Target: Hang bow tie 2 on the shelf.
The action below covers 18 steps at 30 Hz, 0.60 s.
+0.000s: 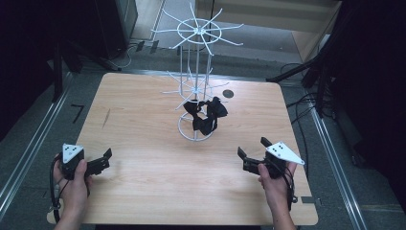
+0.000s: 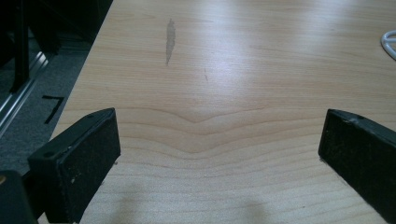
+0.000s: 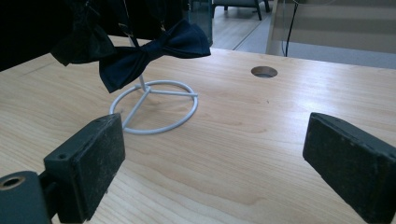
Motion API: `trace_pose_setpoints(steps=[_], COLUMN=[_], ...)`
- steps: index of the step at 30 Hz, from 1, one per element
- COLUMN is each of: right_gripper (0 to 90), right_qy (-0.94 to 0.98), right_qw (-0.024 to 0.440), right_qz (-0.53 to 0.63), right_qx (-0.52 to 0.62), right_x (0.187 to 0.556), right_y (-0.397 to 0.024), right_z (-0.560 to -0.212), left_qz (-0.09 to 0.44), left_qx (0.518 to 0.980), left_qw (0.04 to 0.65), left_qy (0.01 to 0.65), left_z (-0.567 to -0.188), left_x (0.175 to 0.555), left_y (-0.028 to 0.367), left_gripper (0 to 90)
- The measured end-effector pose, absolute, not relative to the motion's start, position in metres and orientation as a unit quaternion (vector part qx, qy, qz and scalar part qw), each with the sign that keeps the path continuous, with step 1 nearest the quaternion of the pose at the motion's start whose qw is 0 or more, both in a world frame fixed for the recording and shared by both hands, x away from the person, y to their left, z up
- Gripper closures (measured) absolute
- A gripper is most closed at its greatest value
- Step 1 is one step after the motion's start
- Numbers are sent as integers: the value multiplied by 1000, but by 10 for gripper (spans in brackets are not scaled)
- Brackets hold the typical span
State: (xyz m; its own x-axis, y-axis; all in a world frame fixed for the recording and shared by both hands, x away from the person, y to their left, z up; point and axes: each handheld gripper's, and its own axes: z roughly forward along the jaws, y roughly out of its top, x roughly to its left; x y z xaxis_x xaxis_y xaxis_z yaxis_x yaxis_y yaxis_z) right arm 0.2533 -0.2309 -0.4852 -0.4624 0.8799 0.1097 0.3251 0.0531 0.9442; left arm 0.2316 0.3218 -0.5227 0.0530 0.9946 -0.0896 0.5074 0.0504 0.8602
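From the high view, a white wire rack [image 1: 197,81] stands upright on the far middle of the wooden counter [image 1: 143,191], its spokes fanning out at two levels. Several dark bow ties [image 1: 205,115] hang from the lower spokes, bunched just above the round base ring; how many there are is hard to tell, perhaps three. The left gripper [image 1: 106,159] rests low near the front left corner and the right gripper [image 1: 250,148] near the front right, both well apart from the rack and angled inward toward it, which reads as a waiting stance before a reach.

In the left gripper view, the jaws stand wide apart with nothing between them, over bare wood with a grey scuff mark [image 2: 170,41] farther off. A sliver of the rack's base ring [image 2: 389,43] shows at the right edge.

In the right gripper view, the jaws are likewise spread and empty. One bow tie [image 3: 154,51] hangs straight ahead above the base ring, so this gripper looks the better lined up to take it. A round cable hole [image 3: 264,71] sits in the counter beyond.
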Motion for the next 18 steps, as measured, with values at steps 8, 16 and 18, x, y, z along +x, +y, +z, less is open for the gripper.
trace_pose_setpoints(steps=[8,16,18], right_gripper=[58,56,56], right_qy=[675,677,677], right_qw=[267,266,264], right_qz=[517,514,511], right_qx=[454,456,459], right_x=[248,243,242], right_y=[-243,-257,-259], right_z=[-490,-495,-497], left_qz=[313,314,314], left_qx=[614,615,615], left_qw=[388,387,387], left_qy=[612,611,611], left_z=[-523,-523,-523], left_x=[231,231,231], left_y=[321,321,321], left_gripper=[0,0,0])
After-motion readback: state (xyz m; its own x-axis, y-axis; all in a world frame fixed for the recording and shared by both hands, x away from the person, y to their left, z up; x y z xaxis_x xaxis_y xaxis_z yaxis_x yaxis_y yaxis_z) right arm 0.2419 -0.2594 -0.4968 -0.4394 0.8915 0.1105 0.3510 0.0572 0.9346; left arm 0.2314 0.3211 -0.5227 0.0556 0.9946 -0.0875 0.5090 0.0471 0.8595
